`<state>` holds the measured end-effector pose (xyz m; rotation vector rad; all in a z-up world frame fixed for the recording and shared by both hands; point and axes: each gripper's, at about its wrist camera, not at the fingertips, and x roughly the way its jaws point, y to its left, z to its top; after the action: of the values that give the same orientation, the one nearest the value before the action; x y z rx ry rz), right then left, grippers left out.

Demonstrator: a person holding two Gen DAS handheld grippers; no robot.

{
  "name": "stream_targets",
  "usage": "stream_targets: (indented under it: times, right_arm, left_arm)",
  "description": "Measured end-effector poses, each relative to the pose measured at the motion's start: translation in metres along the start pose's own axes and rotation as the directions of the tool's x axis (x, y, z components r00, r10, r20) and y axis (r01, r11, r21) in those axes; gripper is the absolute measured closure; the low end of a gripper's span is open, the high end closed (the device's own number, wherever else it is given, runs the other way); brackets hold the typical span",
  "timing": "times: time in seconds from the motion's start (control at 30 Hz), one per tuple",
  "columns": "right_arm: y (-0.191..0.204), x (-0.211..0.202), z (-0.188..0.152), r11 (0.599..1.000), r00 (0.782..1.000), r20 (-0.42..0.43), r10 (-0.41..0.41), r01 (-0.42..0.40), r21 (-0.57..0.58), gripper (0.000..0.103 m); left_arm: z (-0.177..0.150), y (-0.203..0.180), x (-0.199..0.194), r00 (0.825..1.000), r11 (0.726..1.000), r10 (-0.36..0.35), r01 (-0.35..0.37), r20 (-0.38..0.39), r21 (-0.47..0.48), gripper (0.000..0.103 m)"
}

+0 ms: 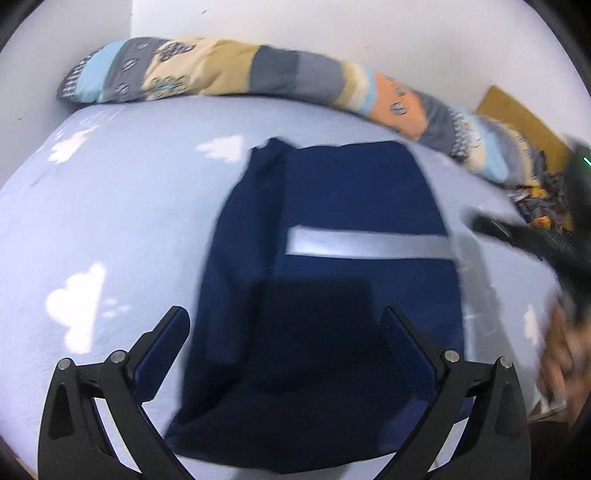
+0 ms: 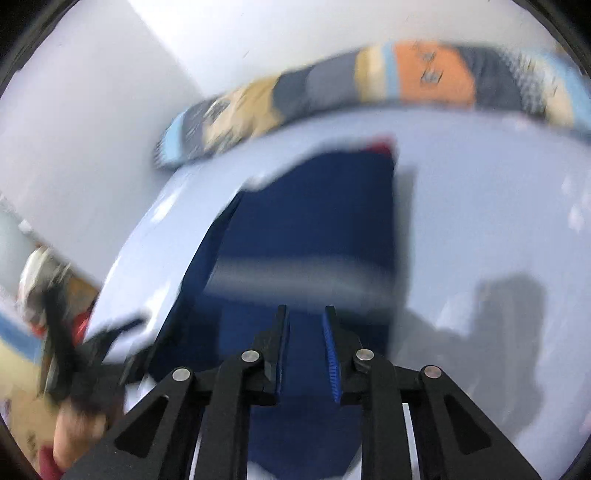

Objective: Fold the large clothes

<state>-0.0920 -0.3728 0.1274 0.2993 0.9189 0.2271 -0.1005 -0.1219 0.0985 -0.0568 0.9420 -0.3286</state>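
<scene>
A navy blue garment (image 1: 332, 280) with a single silver-grey reflective stripe (image 1: 369, 245) is seen lying flat on a bed covered by a pale blue sheet (image 1: 122, 229) printed with white clouds. The garment is folded lengthwise, with one narrower panel laid over along its left edge.

The left hand-held gripper (image 1: 284, 328) is held above the near end of the garment with its jaws spread wide; nothing is gripped between them. Its shadow is cast on the cloth below.

In the right wrist view, which is heavily blurred, the right hand-held gripper (image 2: 306, 332) is seen over the same garment (image 2: 317, 221). Its blue-padded fingers (image 2: 330, 347) are drawn near each other, but a narrow gap is left between them and no cloth is caught there.

A long patchwork bolster (image 1: 236, 70) in grey, tan, light blue and orange is laid along the far edge of the bed, against a white wall (image 1: 332, 26). The right hand-held gripper is also glimpsed, blurred, at the right margin of the left wrist view.
</scene>
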Motion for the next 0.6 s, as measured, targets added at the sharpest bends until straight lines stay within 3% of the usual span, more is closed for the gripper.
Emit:
stream_targets:
  times: [0.1, 0.2, 0.27, 0.37, 0.47, 0.6]
  right_arm:
    - [-0.01, 0.038, 0.048, 0.994, 0.994, -0.007, -0.107, 0.107, -0.013, 0.082]
    - [-0.02, 0.089, 0.08, 0.994, 0.992, -0.068, -0.11, 0.112, 0.022, 0.082]
    - [-0.023, 0.12, 0.087, 0.989, 0.981, -0.132, -0.141, 0.145, 0.021, 0.081]
    - [-0.033, 0.152, 0.077, 0.983, 0.958, -0.227, -0.176, 0.183, 0.011, 0.083]
    - [-0.03, 0.138, 0.077, 0.986, 0.962, -0.221, -0.163, 0.168, 0.004, 0.083]
    - [-0.017, 0.076, 0.07, 0.993, 0.984, -0.134, -0.114, 0.11, -0.039, 0.081]
  left_arm:
    - [-0.001, -0.015, 0.015, 0.998, 0.999, 0.002, 0.001, -0.056, 0.04, 0.0]
    - [-0.007, -0.018, 0.032, 0.988, 0.996, 0.063, -0.054, -0.141, 0.068, 0.0]
    - [-0.014, -0.017, 0.048, 0.974, 0.994, 0.103, -0.092, -0.202, 0.062, 0.0]
    - [-0.01, -0.018, 0.047, 0.974, 0.994, 0.107, -0.098, -0.198, 0.058, 0.0]
    - [-0.005, -0.021, 0.042, 0.982, 0.997, 0.08, -0.075, -0.172, 0.032, 0.0]
    - [-0.005, -0.023, 0.024, 0.991, 0.999, 0.044, -0.04, -0.128, 0.031, 0.0]
